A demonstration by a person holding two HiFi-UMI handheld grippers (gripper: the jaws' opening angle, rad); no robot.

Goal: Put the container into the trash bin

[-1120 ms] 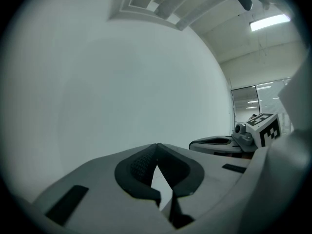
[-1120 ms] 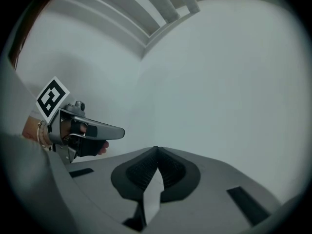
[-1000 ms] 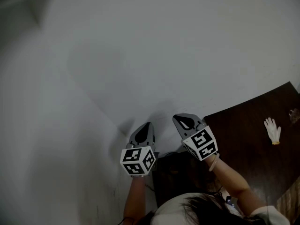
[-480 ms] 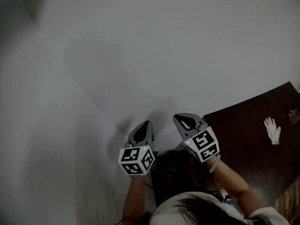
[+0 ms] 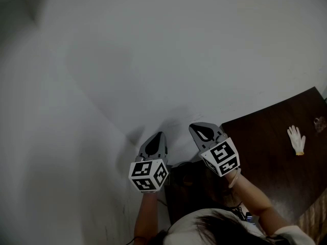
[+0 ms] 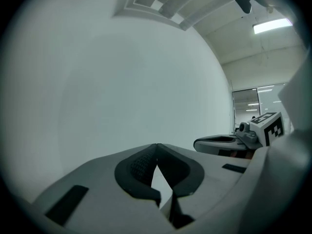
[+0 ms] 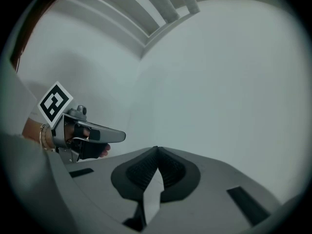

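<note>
Container is gripped by neither claw: left gripper [image 5: 161, 136] and right gripper [image 5: 193, 128] are seen pinched closed, empty, raised before a white wall [image 5: 179, 45].

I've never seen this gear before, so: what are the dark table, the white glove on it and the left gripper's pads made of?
The table: dark brown, smooth, likely wood or veneer. The glove: white, limp, probably fabric, too small to be sure. The left gripper: pads black, matt, ribbed, seemingly rubber.
</note>
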